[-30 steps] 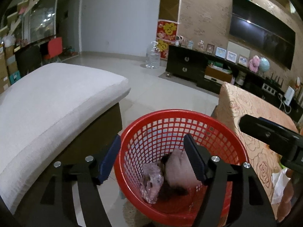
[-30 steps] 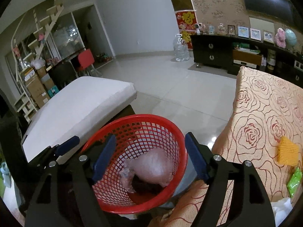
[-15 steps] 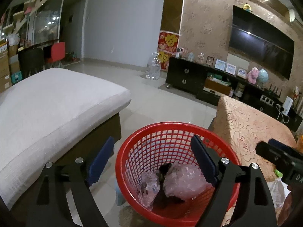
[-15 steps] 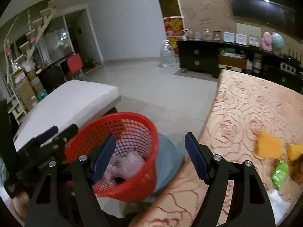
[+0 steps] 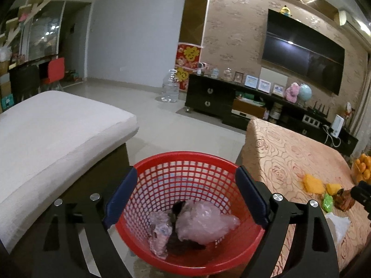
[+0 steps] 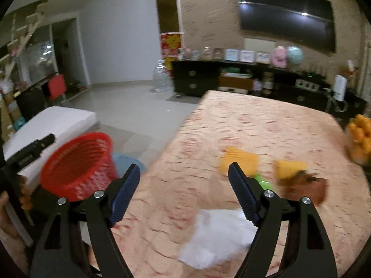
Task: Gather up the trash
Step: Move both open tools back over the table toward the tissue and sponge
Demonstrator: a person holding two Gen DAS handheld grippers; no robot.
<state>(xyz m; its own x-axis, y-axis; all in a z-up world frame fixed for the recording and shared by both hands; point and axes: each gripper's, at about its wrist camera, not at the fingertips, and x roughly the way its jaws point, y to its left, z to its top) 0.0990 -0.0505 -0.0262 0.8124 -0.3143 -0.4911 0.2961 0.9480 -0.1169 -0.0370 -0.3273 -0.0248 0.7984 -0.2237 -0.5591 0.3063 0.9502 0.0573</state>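
Gaping right tongs (image 6: 184,180) above tablecloth (image 6: 255,125)

- The whole right wrist view is smeared by motion; the two yellow pieces (image 6: 240,159) on the rose-patterned tablecloth (image 6: 185,185) have no sharp edges.
- A green wrapper (image 6: 263,181) is partly hidden behind the right gripper's (image 6: 184,191) finger.
- The brown lump (image 6: 306,186) at three o'clock cannot be identified, perhaps a crumpled bag.
- In the red basket (image 5: 185,162), something dark (image 5: 177,208) lies mostly under the pink plastic wads (image 5: 204,224).
- The oranges (image 5: 363,166) are cut by the frame edge.
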